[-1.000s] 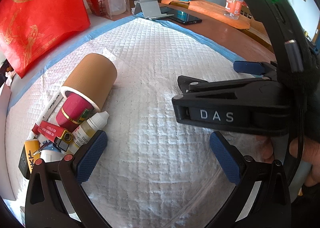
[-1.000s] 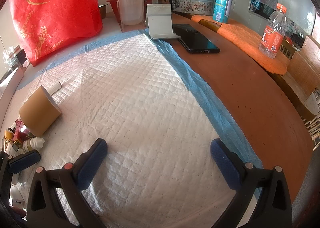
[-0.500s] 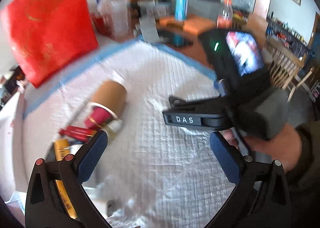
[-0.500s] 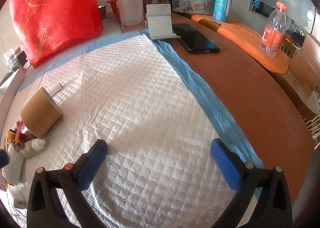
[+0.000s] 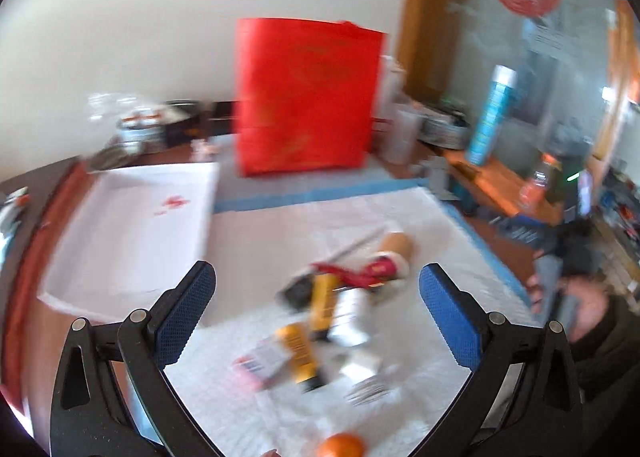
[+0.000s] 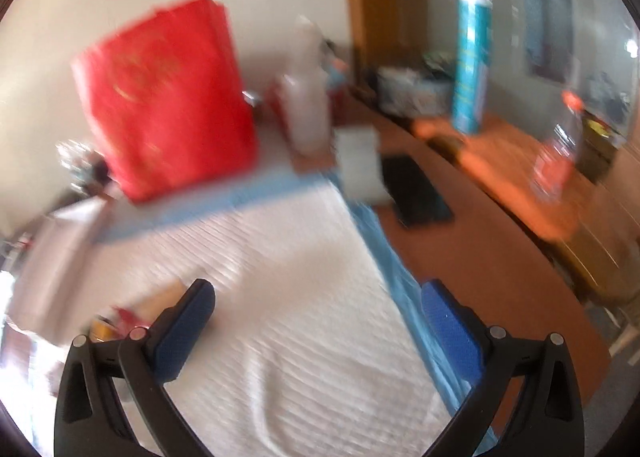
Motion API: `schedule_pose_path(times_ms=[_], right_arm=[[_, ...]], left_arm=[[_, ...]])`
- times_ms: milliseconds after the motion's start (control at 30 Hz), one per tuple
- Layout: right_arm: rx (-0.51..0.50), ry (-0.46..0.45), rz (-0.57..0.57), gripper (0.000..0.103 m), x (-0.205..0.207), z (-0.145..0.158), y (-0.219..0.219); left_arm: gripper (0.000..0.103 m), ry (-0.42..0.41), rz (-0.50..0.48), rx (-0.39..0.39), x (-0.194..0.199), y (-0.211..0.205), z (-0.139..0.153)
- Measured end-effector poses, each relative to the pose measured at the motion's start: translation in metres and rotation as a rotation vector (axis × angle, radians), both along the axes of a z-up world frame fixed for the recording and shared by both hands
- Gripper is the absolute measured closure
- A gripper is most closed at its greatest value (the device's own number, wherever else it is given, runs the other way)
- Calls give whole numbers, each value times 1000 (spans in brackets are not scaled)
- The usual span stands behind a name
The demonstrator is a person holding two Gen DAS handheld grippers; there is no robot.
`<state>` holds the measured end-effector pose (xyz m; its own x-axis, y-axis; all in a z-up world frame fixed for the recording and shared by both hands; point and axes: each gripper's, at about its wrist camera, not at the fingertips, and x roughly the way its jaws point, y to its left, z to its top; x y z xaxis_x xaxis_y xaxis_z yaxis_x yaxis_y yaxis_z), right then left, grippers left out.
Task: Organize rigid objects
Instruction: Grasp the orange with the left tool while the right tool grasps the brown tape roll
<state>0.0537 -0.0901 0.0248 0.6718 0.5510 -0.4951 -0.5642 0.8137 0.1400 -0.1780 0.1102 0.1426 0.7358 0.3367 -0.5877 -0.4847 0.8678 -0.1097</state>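
Your white quilted pad (image 5: 276,229) covers the table, with a red bag (image 5: 304,97) standing at its far edge and a white tray (image 5: 132,225) just beside the pad on its left. A blurred heap of small things lies mid-pad: a brown paper cup (image 5: 394,243) on its side, a yellow tube (image 5: 298,349), a pink-and-white pack (image 5: 262,367) and a silvery canister (image 5: 352,315), all touching or nearly so. An orange (image 5: 340,445) sits at the near edge. Your left gripper (image 5: 316,313) is spread wide above the heap, blue pads gripping nothing. Your right gripper (image 6: 316,327) is equally wide, empty, over bare pad, the cup (image 6: 164,297) just left of its left finger.
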Motion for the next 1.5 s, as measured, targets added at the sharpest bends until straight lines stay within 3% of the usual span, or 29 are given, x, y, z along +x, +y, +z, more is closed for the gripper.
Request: schedule_pose_path(times_ms=[167,300,433,600,667,767,900,1000,1033,1400,1500], right_arm=[[146,-22,278,0,-6,17,22],[-2,-32,357,0,-7,5,61],[-38,17,425,0,3,-18,82],[-97,23,512,7,-4,-31,95],[-119,16,526,10,-3,-35,103],[-153,41,550,26,1,-46,114],[-197,69,570,28,6,-59,126],[-194,72,599,47,6,-63,128],[-194,69,596,49,5,-62,127],[-158,104,535,53,24,-57,104],[-140,102,524,54,26,-52,97]], left_arm=[[0,93,59,12,-40,2,-26],[0,185,-4,-36,-52,-19,-62],[0,268,-52,-79,-48,-37,-99],[4,312,-34,-112,-39,-49,-120],[4,296,-27,-132,-39,-52,-122],[7,281,-25,-152,-37,-55,-125],[9,277,-14,-154,-35,-60,-125],[14,270,-5,-158,-35,-62,-124],[18,267,-6,-162,-35,-62,-123],[21,266,-30,-172,-30,-66,-125],[32,278,-72,-170,-25,-71,-126]])
